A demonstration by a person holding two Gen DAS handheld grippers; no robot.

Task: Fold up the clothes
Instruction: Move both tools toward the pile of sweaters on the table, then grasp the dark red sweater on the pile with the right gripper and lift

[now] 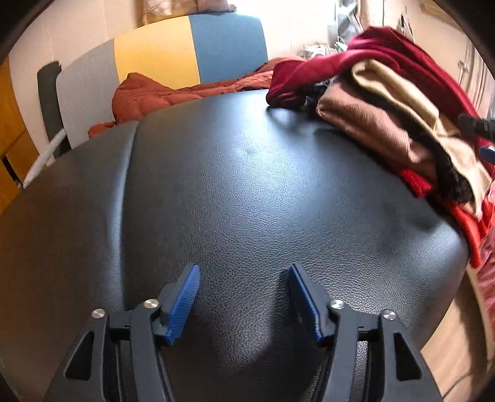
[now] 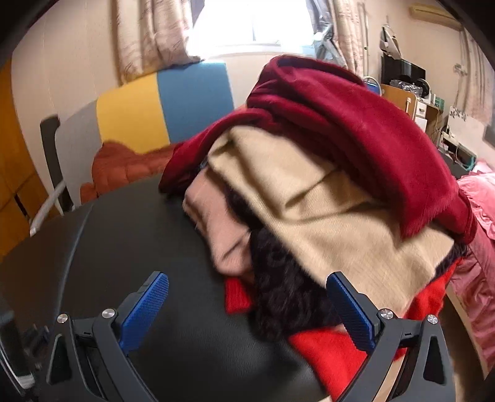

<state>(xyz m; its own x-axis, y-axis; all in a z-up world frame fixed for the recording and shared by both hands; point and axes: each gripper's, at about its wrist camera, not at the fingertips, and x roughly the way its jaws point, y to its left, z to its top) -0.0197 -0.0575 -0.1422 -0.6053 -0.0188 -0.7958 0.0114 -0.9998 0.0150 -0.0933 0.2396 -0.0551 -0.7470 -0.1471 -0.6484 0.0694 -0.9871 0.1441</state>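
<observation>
A heap of clothes (image 1: 393, 102) lies on the right side of a black leather surface (image 1: 247, 201). The heap holds a dark red garment (image 2: 355, 123) on top, a beige one (image 2: 324, 216), a pinkish-tan one (image 2: 222, 228), a fuzzy black one (image 2: 284, 293) and a bright red one (image 2: 328, 355) at the bottom. My left gripper (image 1: 244, 278) hovers open over bare leather, left of the heap. My right gripper (image 2: 247, 290) is open too, its fingers straddling the near edge of the heap, over the black and bright red cloth. The right gripper's tip (image 1: 476, 126) shows at the edge of the left wrist view.
A rust-coloured quilt (image 1: 173, 92) lies behind the leather surface, in front of a grey, yellow and blue panel (image 1: 173, 52). Pink bedding (image 2: 476, 247) is at the far right. A desk with clutter (image 2: 417, 102) stands by the curtained window (image 2: 247, 24).
</observation>
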